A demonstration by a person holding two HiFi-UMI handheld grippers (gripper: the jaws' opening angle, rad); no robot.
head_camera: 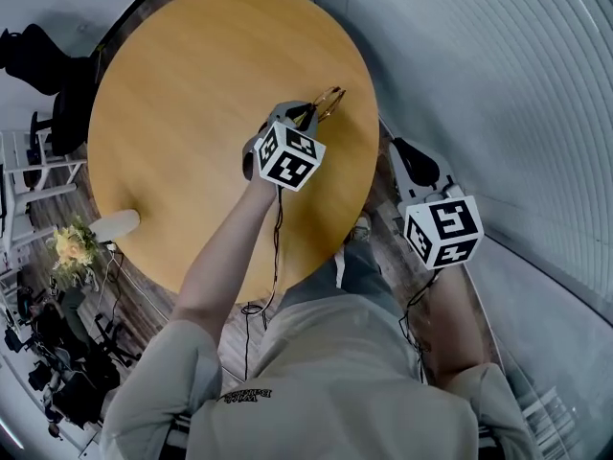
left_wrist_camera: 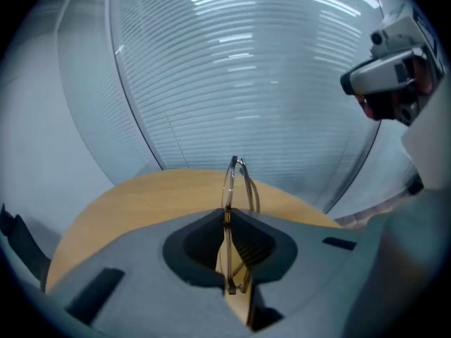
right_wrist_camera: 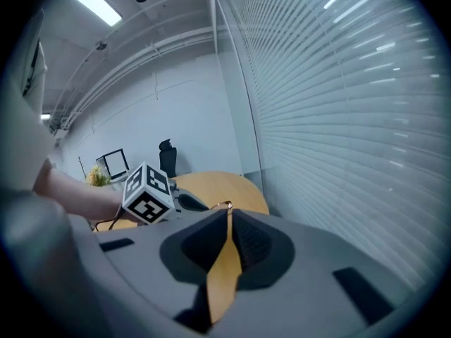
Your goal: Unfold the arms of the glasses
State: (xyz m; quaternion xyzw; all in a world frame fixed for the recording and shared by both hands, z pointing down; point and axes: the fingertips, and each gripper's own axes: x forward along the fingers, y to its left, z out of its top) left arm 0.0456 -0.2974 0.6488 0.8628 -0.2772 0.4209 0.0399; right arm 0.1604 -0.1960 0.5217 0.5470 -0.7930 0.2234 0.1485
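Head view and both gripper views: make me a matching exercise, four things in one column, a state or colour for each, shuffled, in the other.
1 glasses
2 right gripper
3 table
4 flowers

A round, wood-coloured
B yellow
C held in the left gripper
D shut, empty

Pairs: 1-C, 2-D, 3-A, 4-B

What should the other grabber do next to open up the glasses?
Probably bring the right gripper across to the glasses and open its jaws near one arm. The left gripper is shut on the glasses, holding them over the table, and their arms look folded. The right gripper sits off to the side with jaws together and nothing in them.
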